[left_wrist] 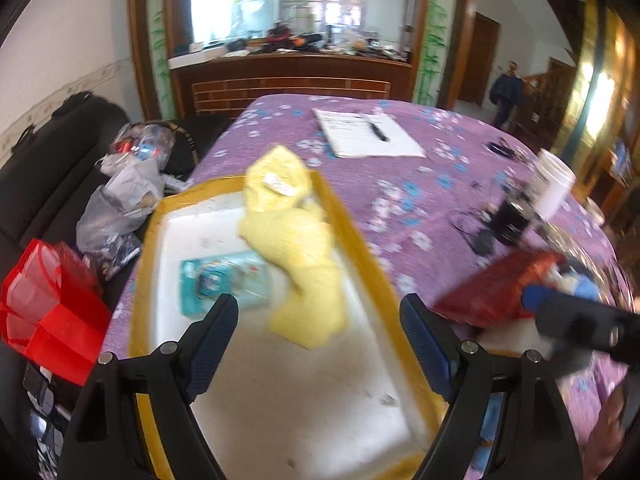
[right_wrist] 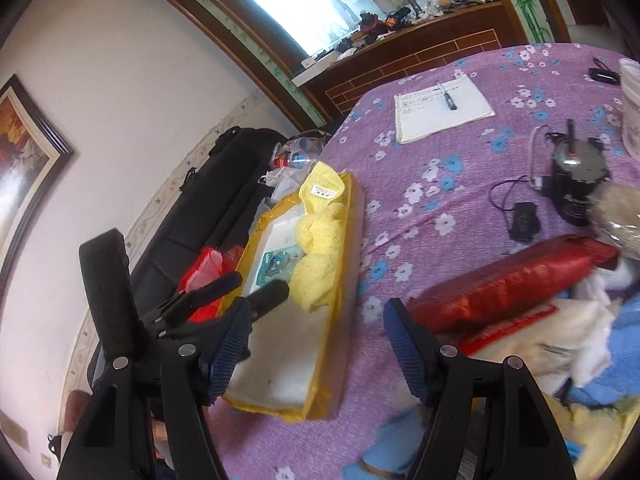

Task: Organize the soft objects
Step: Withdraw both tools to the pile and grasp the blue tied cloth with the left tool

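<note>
Here the yellow towel lies crumpled in the yellow-rimmed foam box, its labelled end draped over the far rim, beside a teal packet on the white floor of the box. The left gripper hangs over the box with its jaws wide and nothing between them; the right gripper stands just right of the box, jaws likewise wide and empty. To the right a red pouch rests on a heap of white, blue and pale yellow cloths. All sits on a table under a purple flowered cloth, with a notepad and pen, a black cylindrical device with its cable, and a white tub cut off at the edge. Beyond are a black sofa bearing plastic bags and a red bag, and a wooden-framed counter. The left view is blurred, so the packet's print cannot be read.
</note>
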Tool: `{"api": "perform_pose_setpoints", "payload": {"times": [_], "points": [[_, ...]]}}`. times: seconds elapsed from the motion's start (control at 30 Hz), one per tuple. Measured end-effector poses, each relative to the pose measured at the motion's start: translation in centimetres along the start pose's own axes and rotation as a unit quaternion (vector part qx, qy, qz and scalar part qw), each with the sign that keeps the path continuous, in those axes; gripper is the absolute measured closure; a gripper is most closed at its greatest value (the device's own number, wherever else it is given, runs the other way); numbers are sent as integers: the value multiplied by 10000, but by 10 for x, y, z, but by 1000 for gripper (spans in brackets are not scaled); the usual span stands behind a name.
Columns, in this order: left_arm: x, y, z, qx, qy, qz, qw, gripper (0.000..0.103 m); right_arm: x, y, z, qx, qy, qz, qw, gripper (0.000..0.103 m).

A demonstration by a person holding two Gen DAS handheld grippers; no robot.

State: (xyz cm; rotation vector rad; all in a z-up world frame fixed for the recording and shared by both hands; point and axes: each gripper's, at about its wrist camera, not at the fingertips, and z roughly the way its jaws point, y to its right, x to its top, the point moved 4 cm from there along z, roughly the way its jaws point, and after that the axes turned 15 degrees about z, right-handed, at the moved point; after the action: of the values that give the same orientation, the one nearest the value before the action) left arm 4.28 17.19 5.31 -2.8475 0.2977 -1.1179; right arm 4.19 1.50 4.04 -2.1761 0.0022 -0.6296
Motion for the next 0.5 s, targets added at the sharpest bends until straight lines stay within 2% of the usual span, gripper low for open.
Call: {"api": "perform_pose_setpoints", "payload": {"times": [0.17, 0.33, 0.43, 0.5], "points": [[-13, 49, -12, -373, 18, 458, 9983, 20, -5, 24, -43, 117, 312, 162, 9993, 29], [-36, 104, -29, -916, 44, 1028, 9905, 20, -19, 48, -92, 86, 735, 197, 9971, 25], [-52, 129, -31, -984, -42, 1375, 9856, 20, -28, 64, -115, 40, 882, 271, 9957, 25], [-58, 138, -33, -776, -8, 1582, 9844, 20, -32, 73, -126, -16, 960, 294, 9949, 25]]}}
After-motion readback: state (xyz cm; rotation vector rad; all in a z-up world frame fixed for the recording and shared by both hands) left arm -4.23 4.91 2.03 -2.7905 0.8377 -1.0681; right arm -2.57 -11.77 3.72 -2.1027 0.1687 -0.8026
